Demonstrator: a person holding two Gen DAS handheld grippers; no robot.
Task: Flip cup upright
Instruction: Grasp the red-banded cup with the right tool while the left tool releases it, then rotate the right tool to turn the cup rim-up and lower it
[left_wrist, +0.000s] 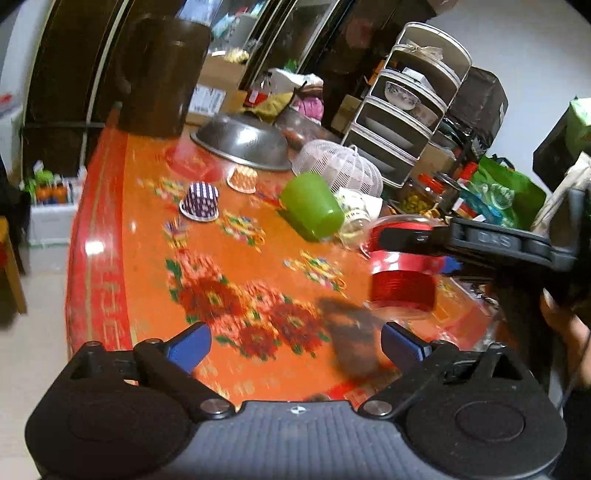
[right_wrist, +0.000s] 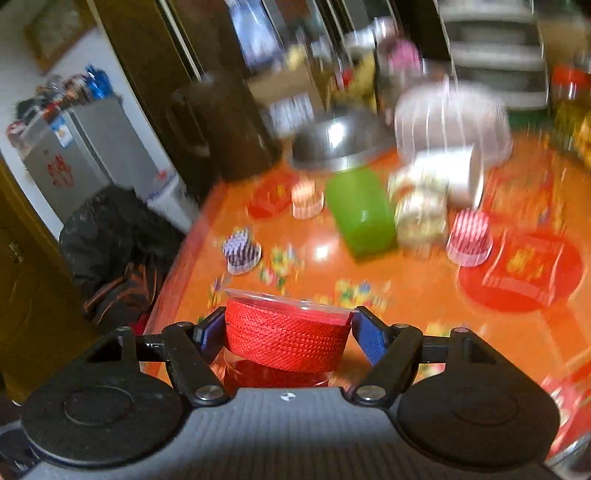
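Presently: red cup (right_wrist: 286, 341), clear-walled, clamped between the blue pads of the right gripper (right_wrist: 286, 332), rim up, at or just above the orange table (left_wrist: 258, 266). Left gripper (left_wrist: 295, 345) spread wide, holding nothing. Step, seemingly: setting down. Next: level placement, then release.

Two wrist fisheyes, low over the orange table (left_wrist: 122, 221)

Left looking across from the near edge; right closer, angled down; both sharing the green cup (left_wrist: 312, 206) mid-frame.
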